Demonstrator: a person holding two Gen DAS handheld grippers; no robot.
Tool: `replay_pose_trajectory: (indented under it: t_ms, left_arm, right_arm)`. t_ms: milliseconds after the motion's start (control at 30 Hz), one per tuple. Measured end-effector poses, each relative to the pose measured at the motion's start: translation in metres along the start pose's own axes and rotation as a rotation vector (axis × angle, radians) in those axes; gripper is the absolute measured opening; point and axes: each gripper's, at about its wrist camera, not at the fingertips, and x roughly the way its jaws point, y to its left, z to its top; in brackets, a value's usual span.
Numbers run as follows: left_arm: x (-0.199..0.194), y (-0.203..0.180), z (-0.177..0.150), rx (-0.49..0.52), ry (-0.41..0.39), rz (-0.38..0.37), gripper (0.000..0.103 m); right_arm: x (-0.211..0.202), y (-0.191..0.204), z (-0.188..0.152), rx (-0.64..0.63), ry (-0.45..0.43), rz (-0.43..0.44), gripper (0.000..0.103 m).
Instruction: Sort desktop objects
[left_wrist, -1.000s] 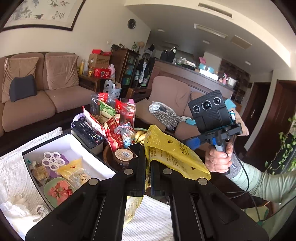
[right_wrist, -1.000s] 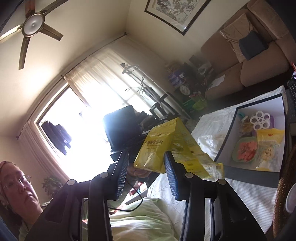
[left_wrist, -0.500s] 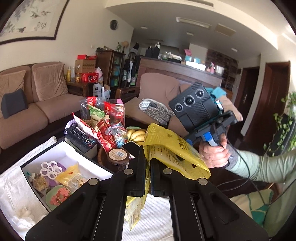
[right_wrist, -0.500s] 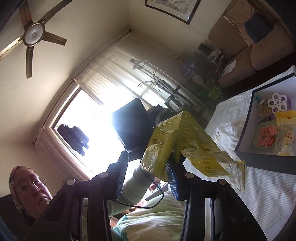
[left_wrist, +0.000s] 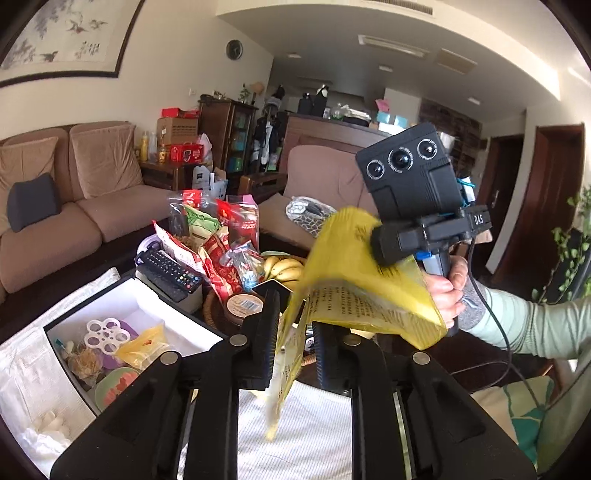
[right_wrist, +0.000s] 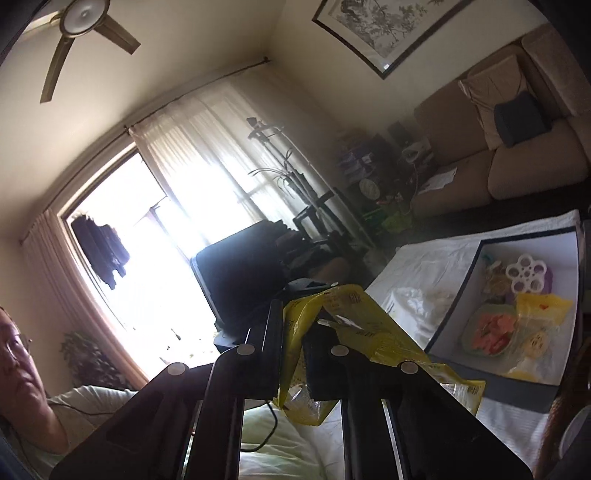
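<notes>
A yellow printed bag (left_wrist: 362, 299) hangs in the air between both grippers. My left gripper (left_wrist: 295, 321) has opened and the bag's lower edge hangs loose between its fingers. My right gripper (right_wrist: 295, 328) is shut on the bag's (right_wrist: 354, 325) other end; in the left wrist view its fingers (left_wrist: 384, 243) press the bag's top. A white open box (left_wrist: 147, 314) with a dark rim sits at the lower left and holds a white flower-shaped ring (left_wrist: 107, 334), a small yellow packet (left_wrist: 144, 347) and a green dish (left_wrist: 114, 387). The same box (right_wrist: 491, 258) shows at the right of the right wrist view.
A pile of snack bags (left_wrist: 218, 236), a remote control (left_wrist: 170, 267), bananas (left_wrist: 284, 266) and a brown-lidded jar (left_wrist: 243, 306) stand behind the box. White cloth (left_wrist: 314, 435) covers the near table. Sofas (left_wrist: 92, 206) lie beyond. The person's face (right_wrist: 18, 365) is at far left.
My left gripper has opened and let go of the yellow bag. My right gripper has closed on the bag's far end.
</notes>
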Motion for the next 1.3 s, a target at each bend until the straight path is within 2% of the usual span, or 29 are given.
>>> replay_pose_trajectory:
  t_ms: [33,67,133,200,267,333,400,467,533,600,633,767,867,933,967,1000,1033,1133,1300]
  left_arm:
    - [0.0,0.003,-0.002,-0.01,0.014,0.005,0.03]
    - [0.0,0.005,-0.005,-0.021,0.026,0.01,0.056]
    - [-0.008,0.008,-0.013,-0.05,0.014,-0.006,0.082]
    - [-0.026,0.011,-0.02,-0.091,-0.044,-0.094,0.082]
    - [-0.043,0.016,-0.021,-0.133,-0.112,-0.159,0.091]
    - [-0.055,0.024,-0.016,-0.182,-0.166,-0.16,0.096]
    - [-0.056,0.033,-0.008,-0.236,-0.181,-0.182,0.096]
    - [-0.053,0.037,0.0,-0.235,-0.188,-0.164,0.096]
    - [-0.048,0.031,0.006,-0.177,-0.166,-0.113,0.096]
    - [-0.044,0.019,0.008,-0.1,-0.153,-0.122,0.096]
    - [-0.042,0.011,0.008,-0.055,-0.142,-0.122,0.096]
    - [-0.027,-0.021,0.003,0.148,-0.083,-0.046,0.096]
    - [-0.008,-0.033,0.001,0.205,-0.016,-0.082,0.096]
    - [0.004,-0.033,0.001,0.221,0.01,-0.062,0.092]
    - [0.01,-0.032,0.001,0.223,0.016,-0.071,0.064]
    - [0.017,-0.03,0.002,0.219,0.03,-0.074,0.043]
    - [0.024,-0.025,0.003,0.208,0.047,-0.063,0.011]
    - [0.04,-0.001,0.014,0.128,0.063,-0.073,0.011]
    - [0.066,0.046,0.039,0.043,0.073,-0.023,0.011]
  right_arm:
    - [-0.002,0.003,0.003,-0.019,-0.02,-0.02,0.009]
    - [-0.004,0.006,0.006,-0.035,-0.041,-0.033,0.009]
    - [-0.009,0.013,0.014,-0.06,-0.063,-0.049,0.009]
    - [-0.01,0.024,0.02,-0.121,-0.058,-0.089,0.008]
    - [-0.006,0.032,0.022,-0.173,-0.035,-0.118,0.007]
    - [-0.002,0.038,0.018,-0.205,-0.008,-0.134,0.007]
    - [0.003,0.038,0.012,-0.217,0.004,-0.147,0.007]
    - [0.005,0.033,0.007,-0.194,0.007,-0.124,0.006]
    - [0.007,0.028,0.004,-0.168,0.009,-0.103,0.006]
    - [0.006,0.026,0.003,-0.154,-0.001,-0.092,0.006]
    - [0.005,0.027,0.005,-0.147,-0.001,-0.081,0.006]
    - [0.008,0.028,0.012,-0.146,0.025,-0.013,0.006]
    - [0.009,0.026,0.02,-0.153,0.033,0.005,0.006]
    - [0.009,0.023,0.025,-0.157,0.034,0.013,0.006]
    - [0.008,0.021,0.029,-0.161,0.031,0.007,0.006]
    - [0.008,0.019,0.033,-0.164,0.027,-0.005,0.006]
    - [0.008,0.016,0.037,-0.166,0.026,-0.022,0.006]
    - [0.014,-0.001,0.05,-0.169,0.031,-0.103,0.006]
    - [0.022,-0.04,0.079,-0.161,-0.006,-0.21,0.007]
